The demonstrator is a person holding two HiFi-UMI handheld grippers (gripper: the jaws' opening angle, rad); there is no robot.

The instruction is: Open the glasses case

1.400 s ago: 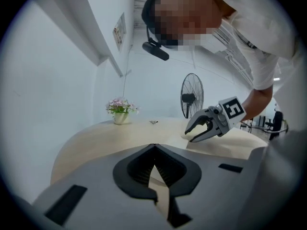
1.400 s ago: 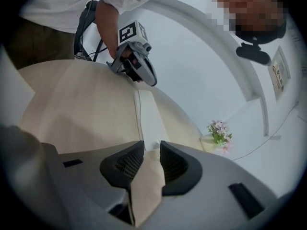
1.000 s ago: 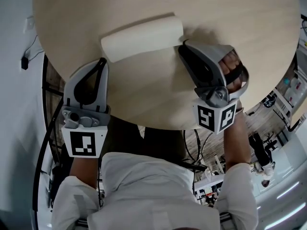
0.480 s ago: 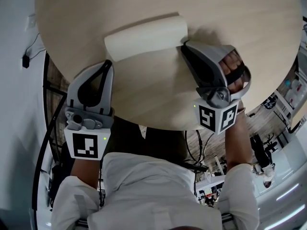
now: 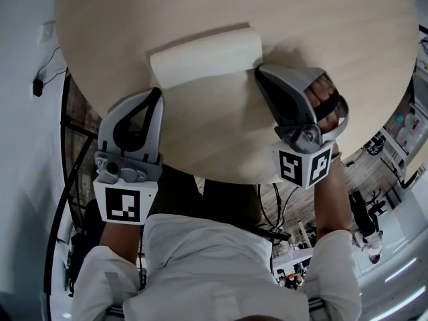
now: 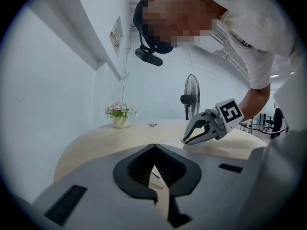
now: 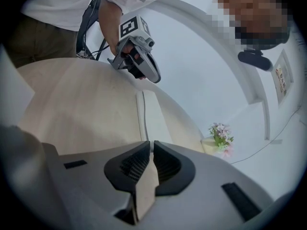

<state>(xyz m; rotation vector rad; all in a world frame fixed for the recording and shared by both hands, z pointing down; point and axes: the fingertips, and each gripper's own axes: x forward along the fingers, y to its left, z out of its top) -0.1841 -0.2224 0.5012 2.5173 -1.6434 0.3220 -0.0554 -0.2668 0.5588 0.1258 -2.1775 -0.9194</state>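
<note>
A cream glasses case (image 5: pixel 206 57) lies closed on the round wooden table (image 5: pixel 321 19), long side across my view. My right gripper (image 5: pixel 257 72) is shut, its tips right at the case's right end; whether they touch it I cannot tell. In the right gripper view the case (image 7: pixel 152 116) stretches away just ahead of the shut gripper (image 7: pixel 150 143), its seam showing. My left gripper (image 5: pixel 156 93) is shut and holds nothing, just below the case's left end near the table edge. From the left gripper (image 6: pixel 153 147) I see the right gripper (image 6: pixel 204 130) resting tips-down on the table.
A small pot of flowers (image 6: pixel 119 115) stands at the table's far side, also in the right gripper view as the pot (image 7: pixel 218 138). A tiny dark item (image 6: pixel 152 125) lies near it. A standing fan (image 6: pixel 191 99) is behind the table. The table edge runs close under both grippers.
The left gripper has crept a little to the right and forward, closer to the case's left end. The right gripper and the case have stayed put.
</note>
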